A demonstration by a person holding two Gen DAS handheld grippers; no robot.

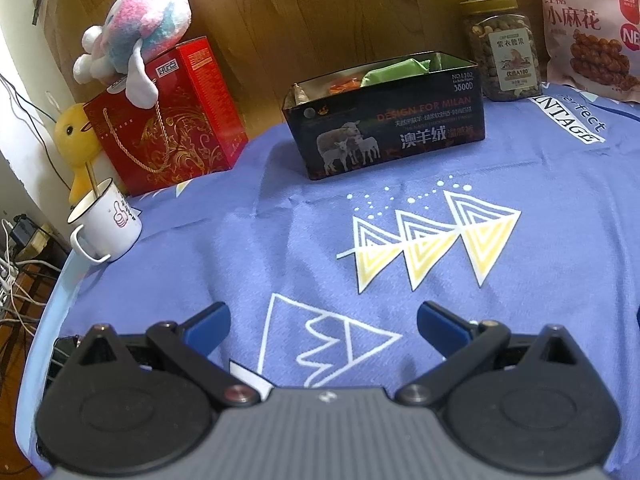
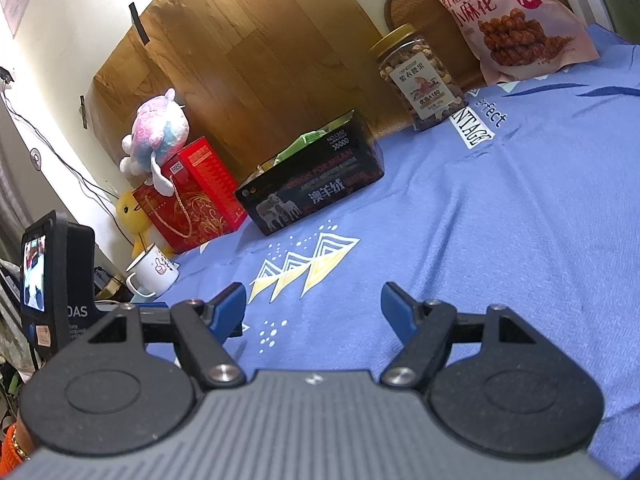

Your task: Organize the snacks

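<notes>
A blue-violet cloth printed with white and yellow triangles covers the tabletop, whose pale blue rim shows along the left edge; on the cloth, toward the far side, stands an open black box holding wrapped snacks; to its right, a clear jar of nuts with a yellow lid, and beside that a pink snack bag leaning upright; at the left, a red gift box and a white mug near the edge.

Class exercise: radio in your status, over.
Left gripper open, right gripper open, both empty. Black box holds snacks; nut jar, pink bag outside it. Path unobstructed.
</notes>
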